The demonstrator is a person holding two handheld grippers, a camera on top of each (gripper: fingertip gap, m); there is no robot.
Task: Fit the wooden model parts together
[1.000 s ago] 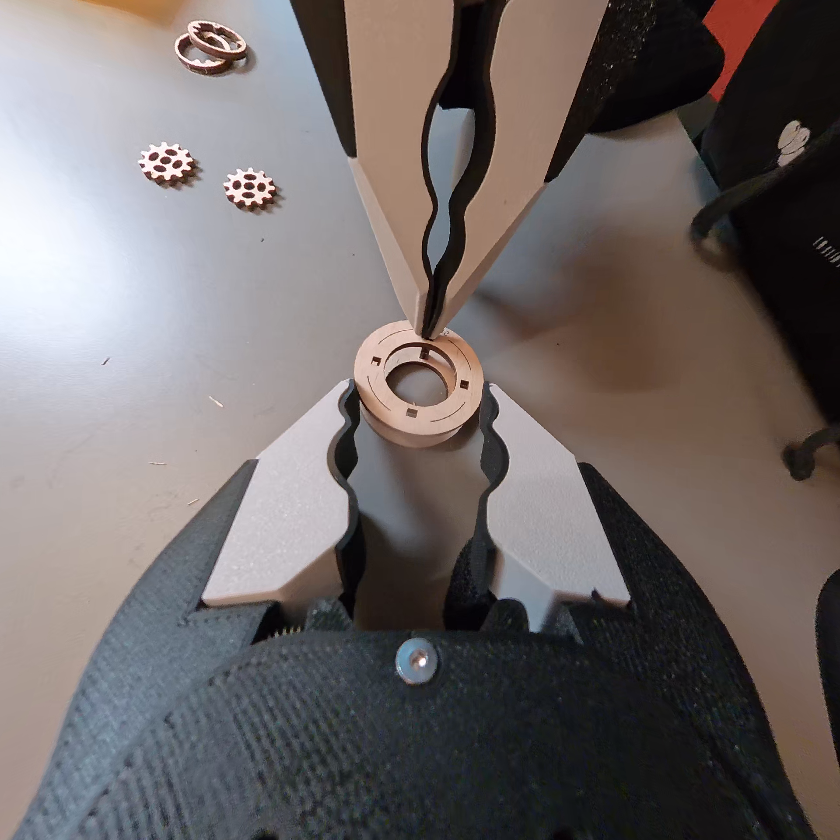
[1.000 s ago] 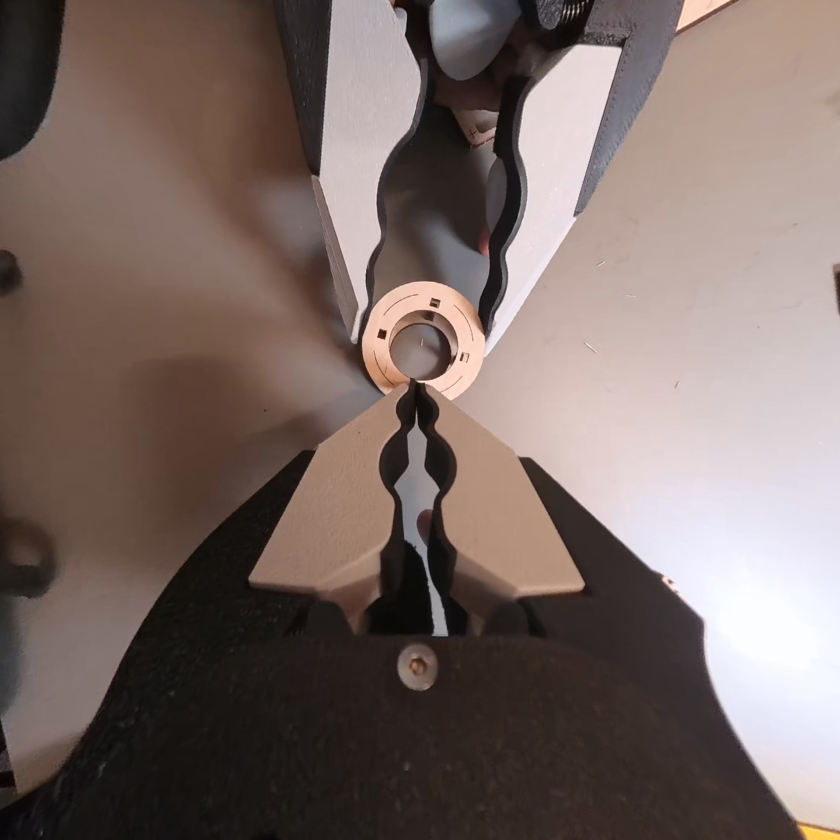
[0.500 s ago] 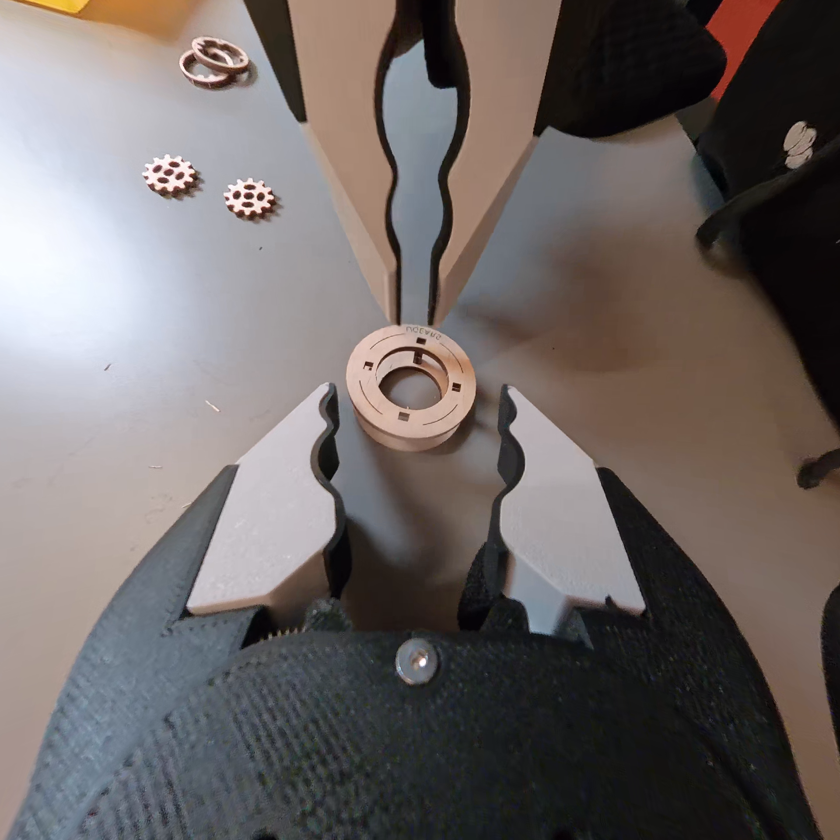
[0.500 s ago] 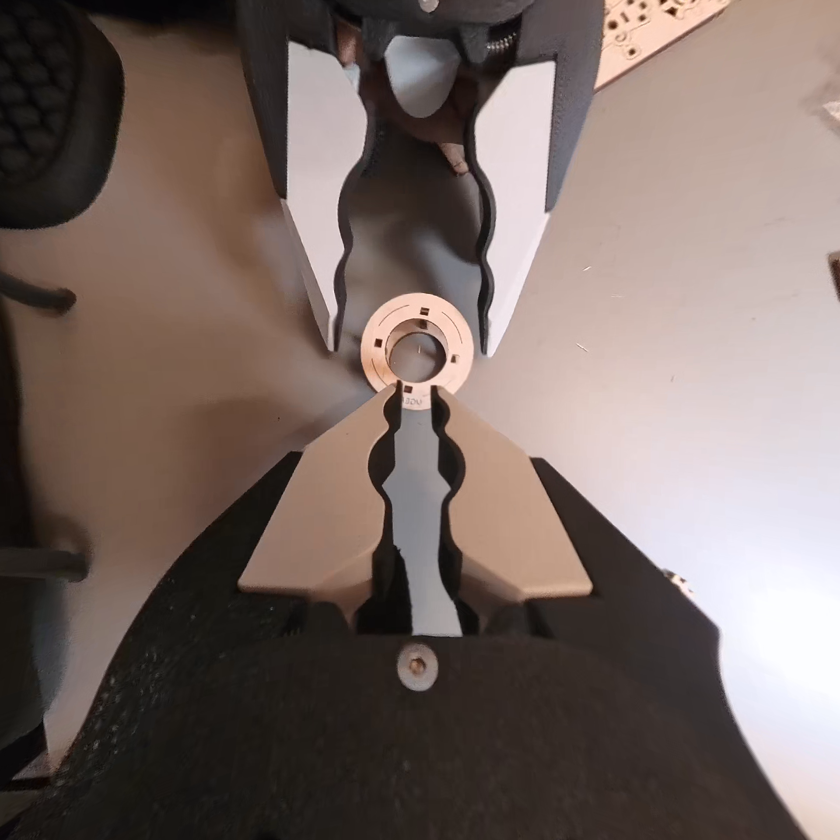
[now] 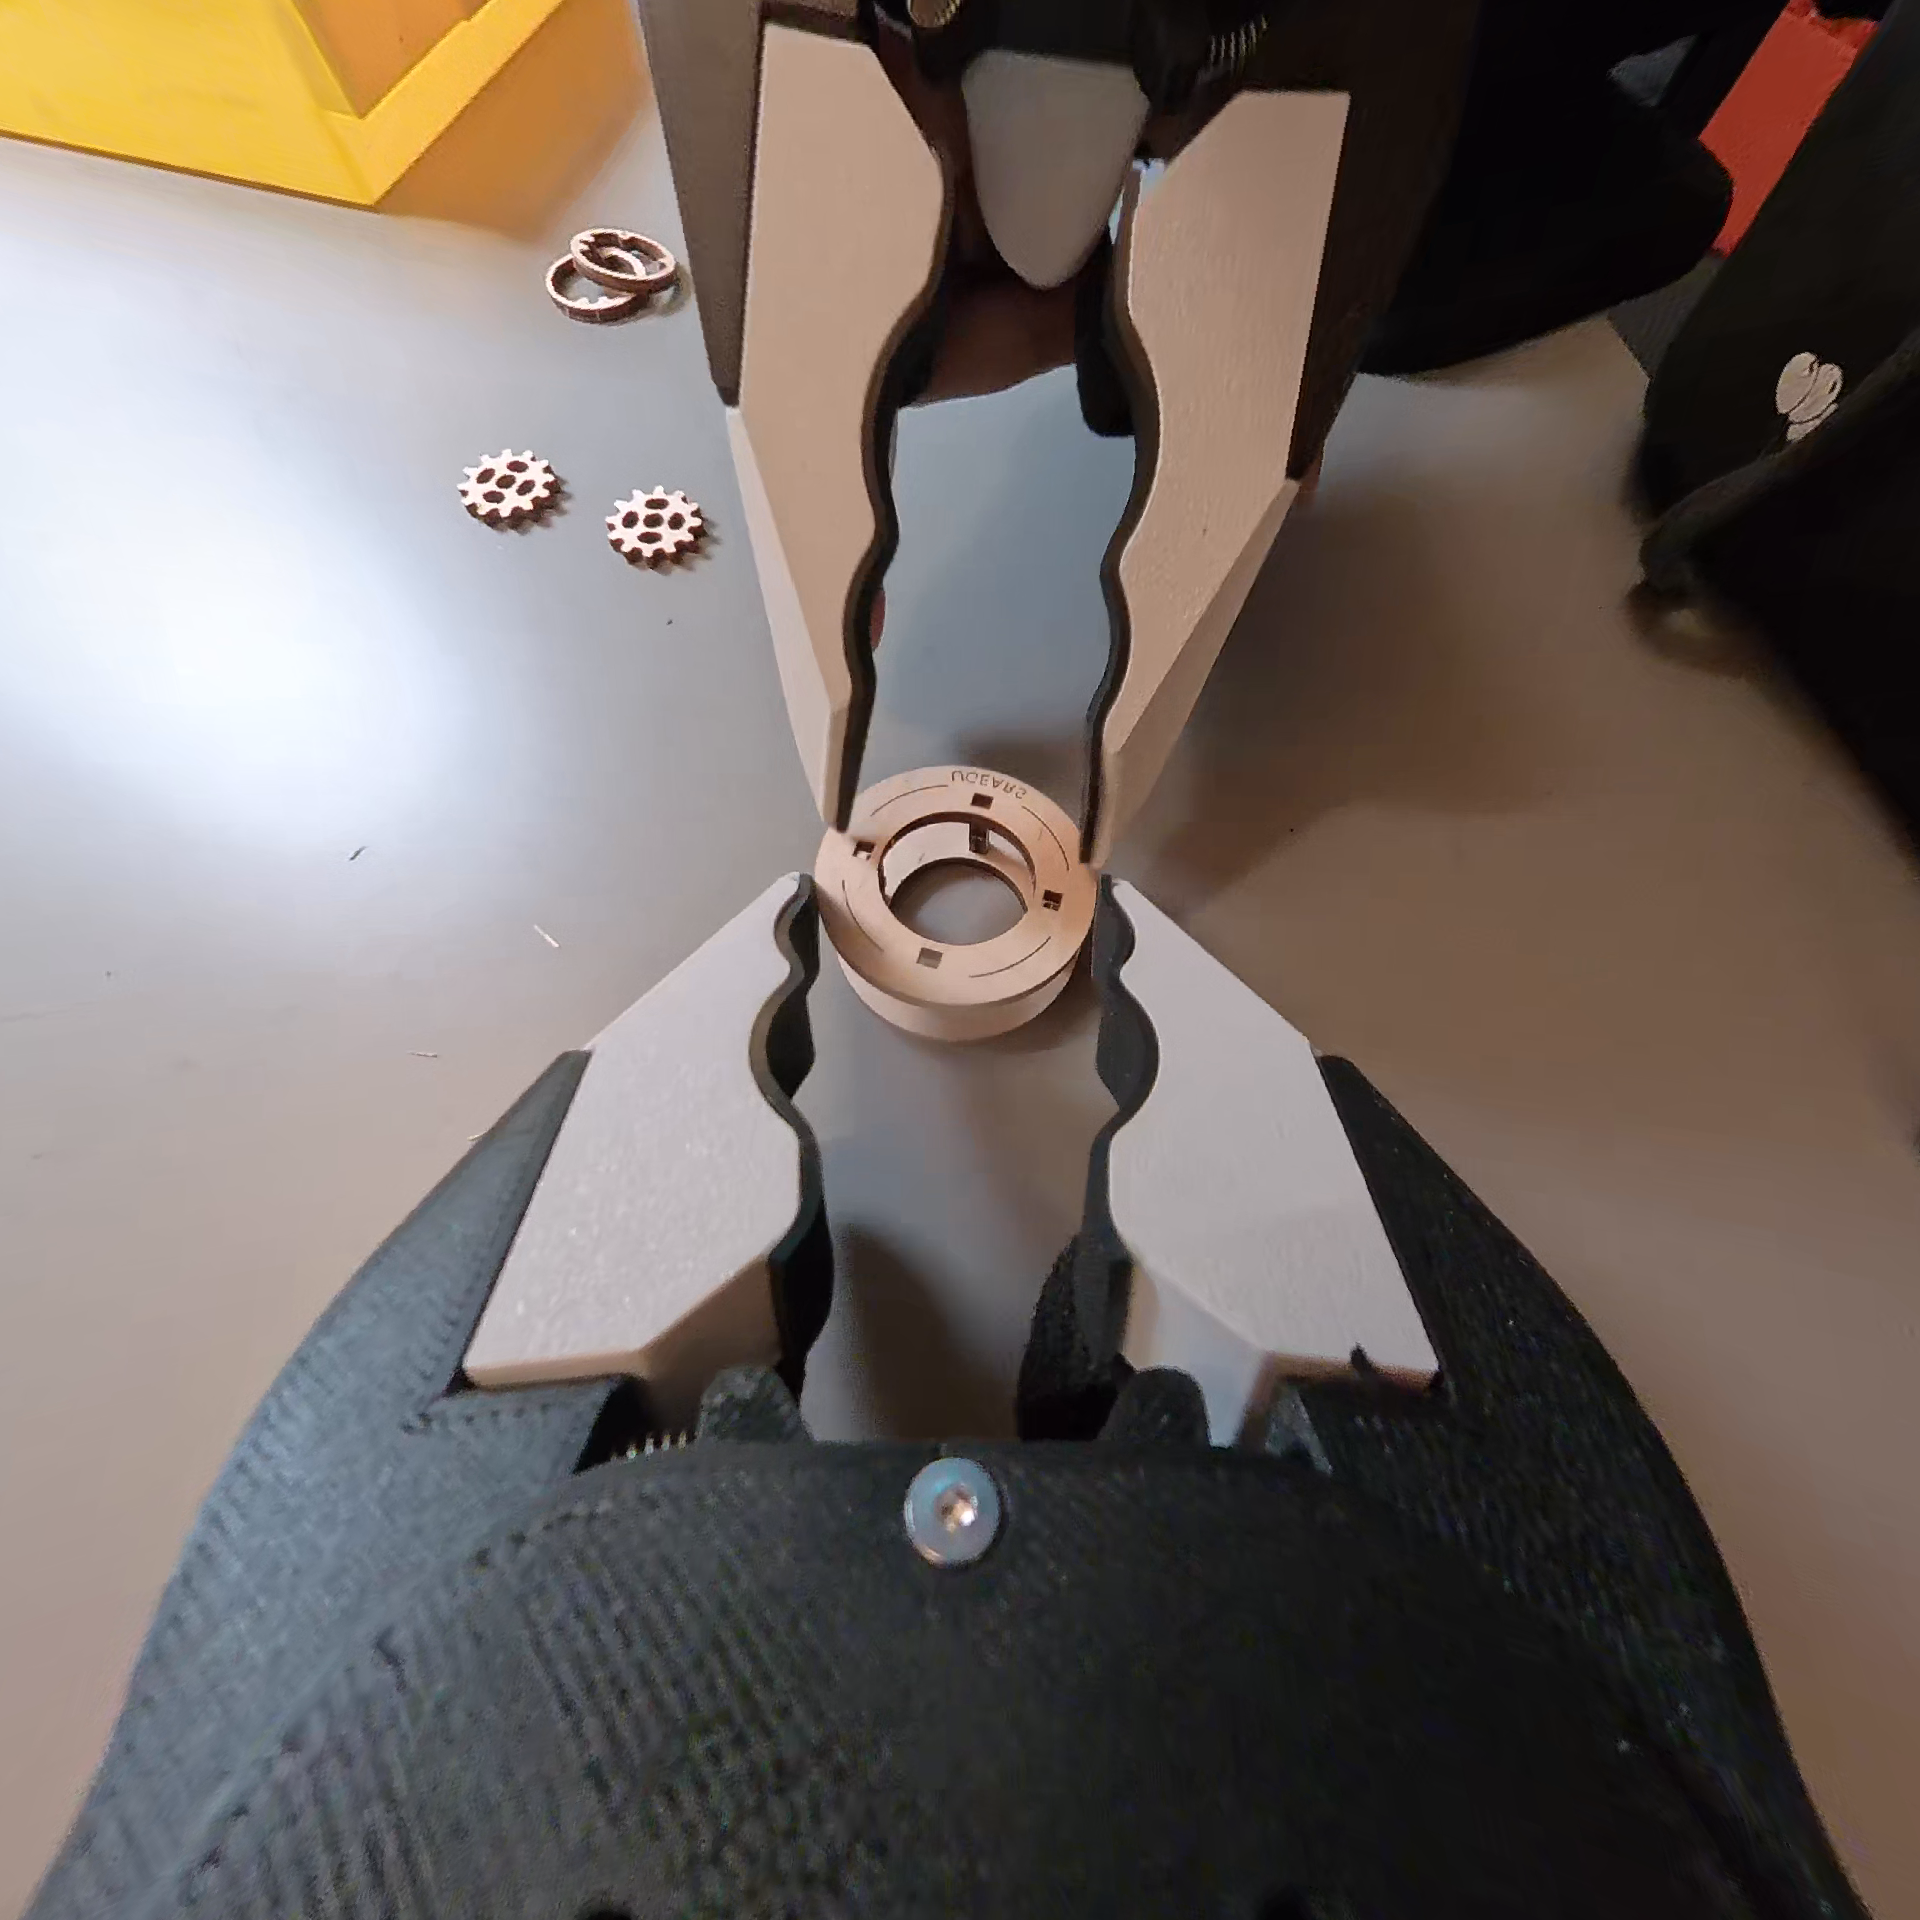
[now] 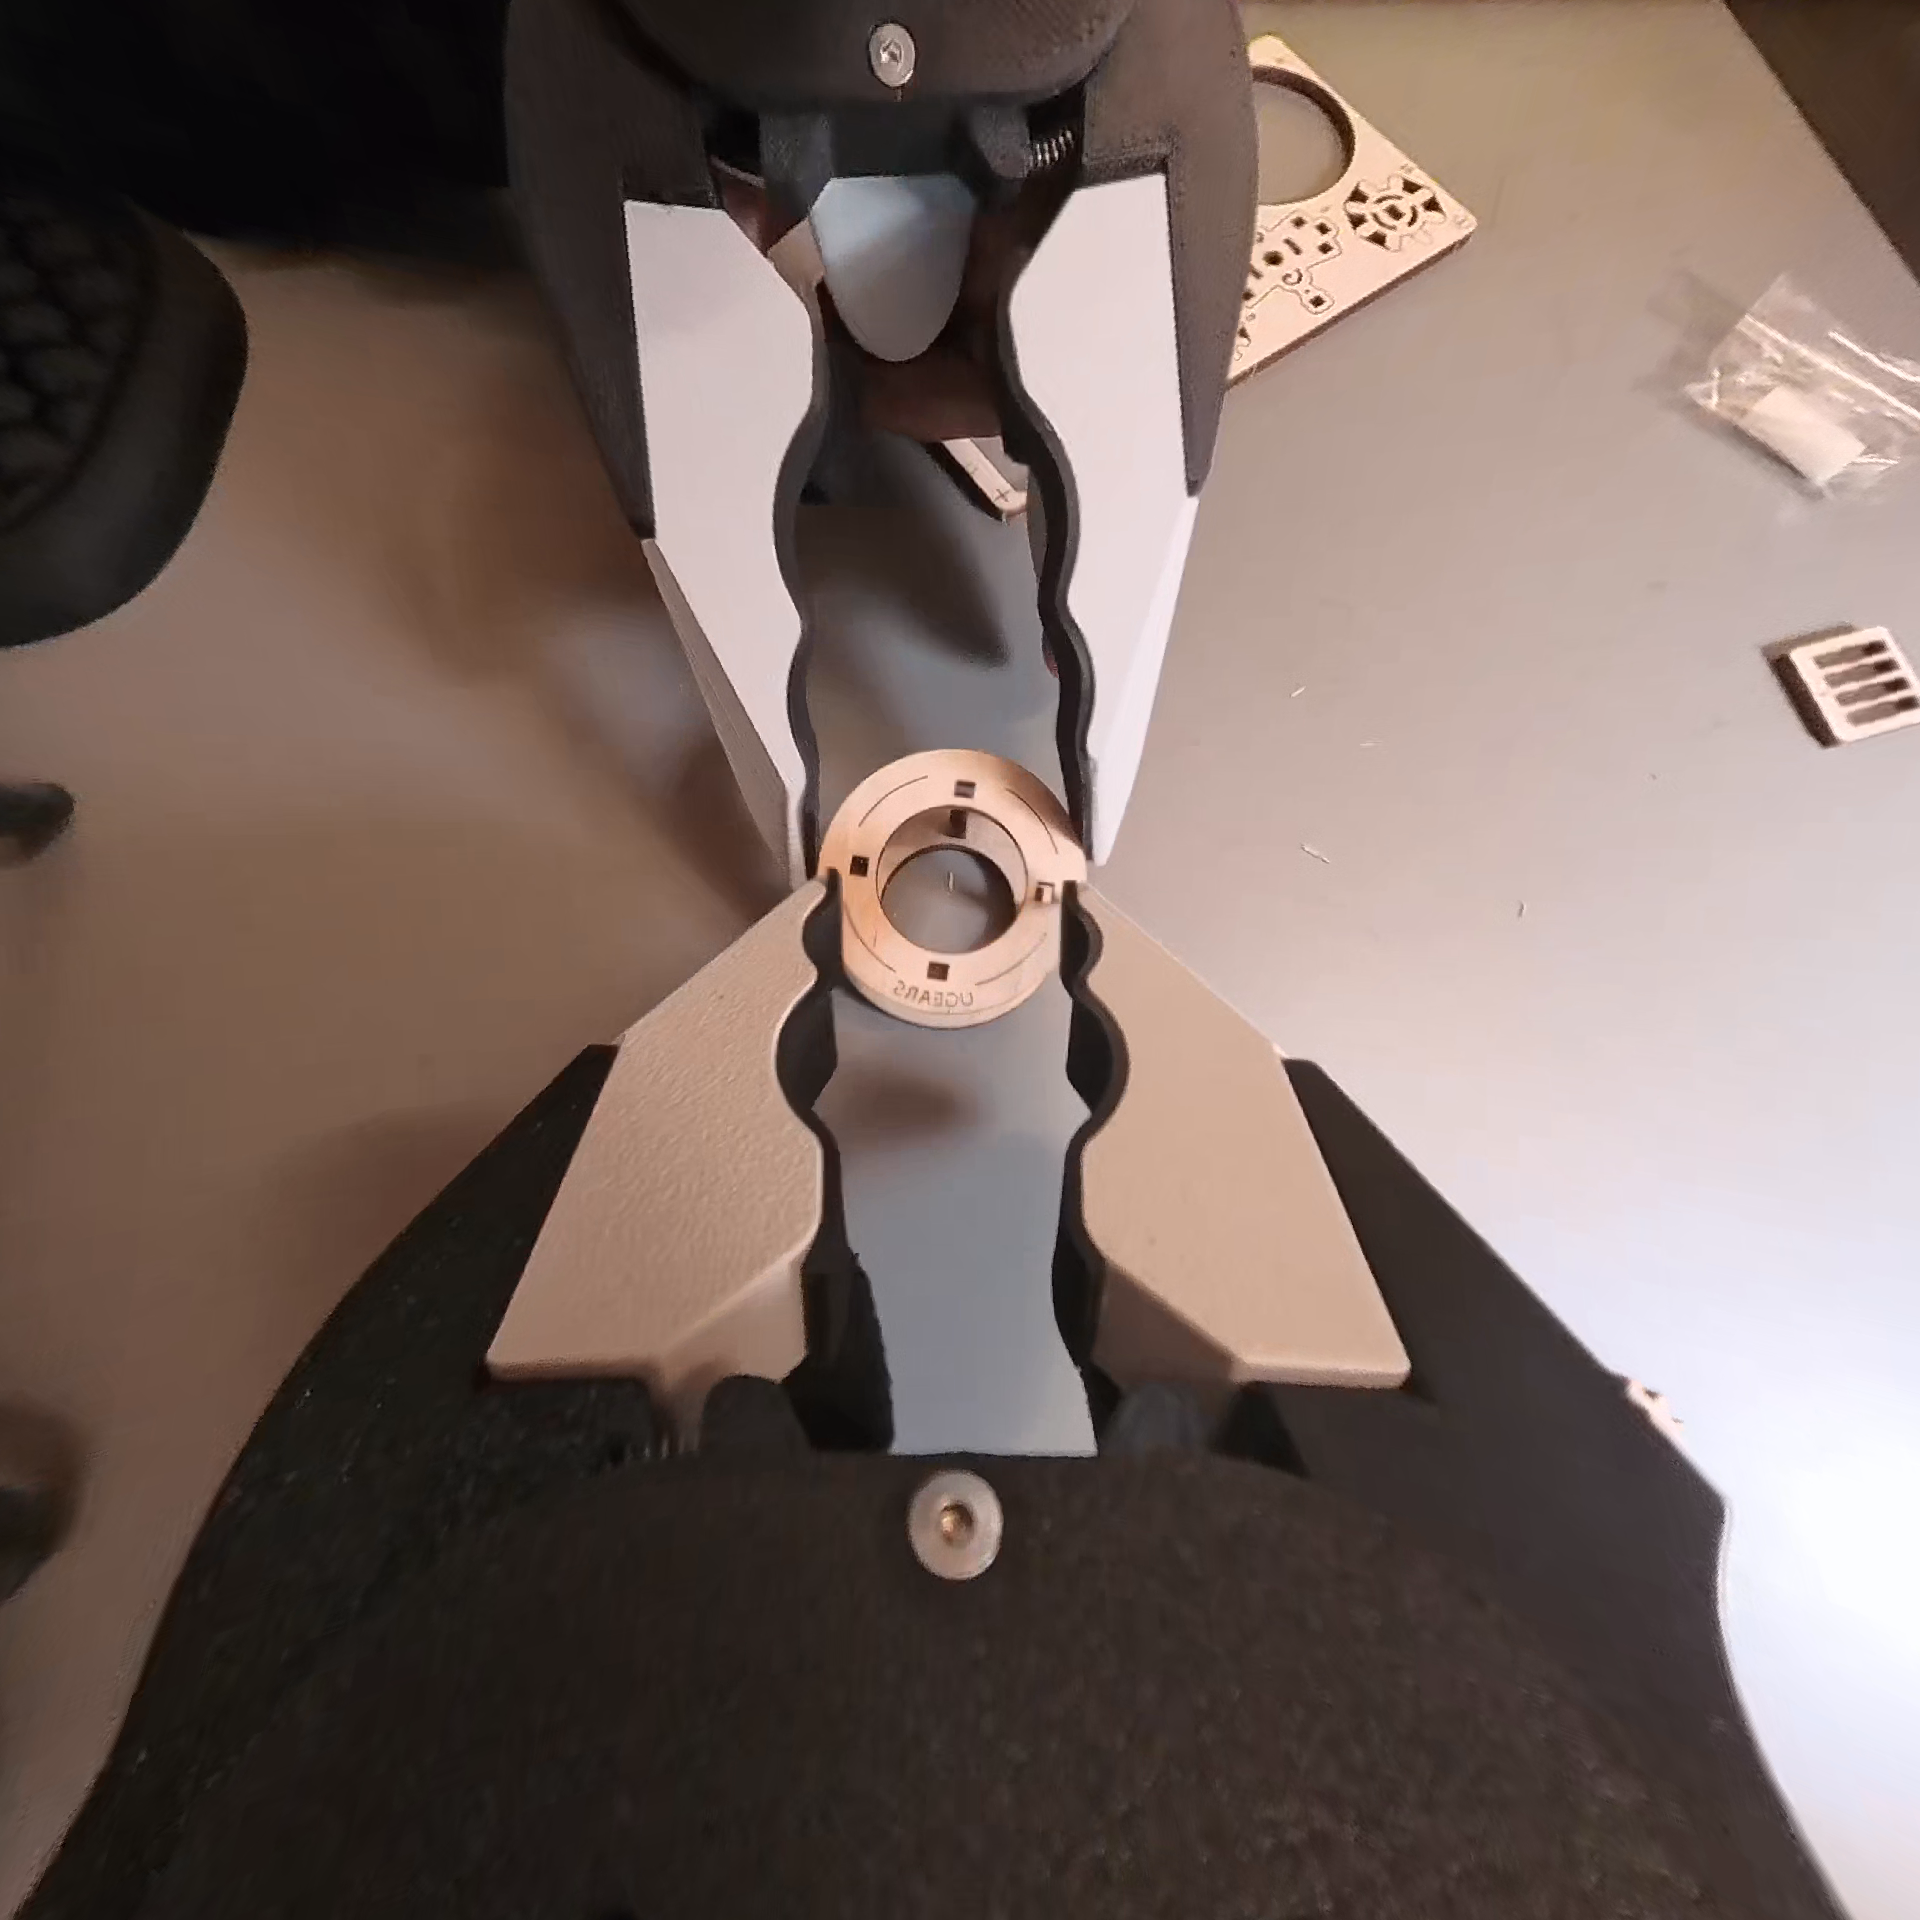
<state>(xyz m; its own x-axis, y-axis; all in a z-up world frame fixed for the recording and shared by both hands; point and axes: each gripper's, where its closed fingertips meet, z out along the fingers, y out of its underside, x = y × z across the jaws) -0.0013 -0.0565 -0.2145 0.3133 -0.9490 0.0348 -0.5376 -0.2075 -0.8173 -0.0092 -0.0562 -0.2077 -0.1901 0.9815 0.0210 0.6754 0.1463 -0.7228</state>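
Note:
A round wooden ring assembly [image 5: 940, 961] with a central hole lies flat on the grey table [image 5: 312, 831]. It also shows in the right wrist view [image 6: 914, 982]. My left gripper [image 5: 951, 899] reaches in from the near side, and its pads [image 5: 800, 920] sit against the ring's left and right flanks. My right gripper [image 6: 951, 888] faces it from the opposite side. It is open, with its fingertips [image 5: 847, 821] at the outer edges of the ring's far half. Whether they touch the ring is unclear. Each gripper appears in the other's view, the right one [image 5: 966, 836] and the left one [image 6: 951, 852].
Two small wooden gears [image 5: 511, 486] [image 5: 657, 527] and two stacked wooden rings [image 5: 611, 272] lie at the far left, near a yellow box [image 5: 260, 94]. A laser-cut wooden sheet [image 6: 1340, 239], a plastic bag [image 6: 1808, 384] and a slotted wooden piece [image 6: 1855, 696] lie to the right. A black chair [image 5: 1818, 436] stands beside the table. Left and right tips are no more than a few centimetres apart. Left tips and right tips are each some 20 cm from the slotted wooden piece [image 6: 1855, 696].
My right gripper went from shut, pressing on the ring's rim, to wide open around it. My left gripper let go and widened half a second ago. It has now closed back onto the ring.

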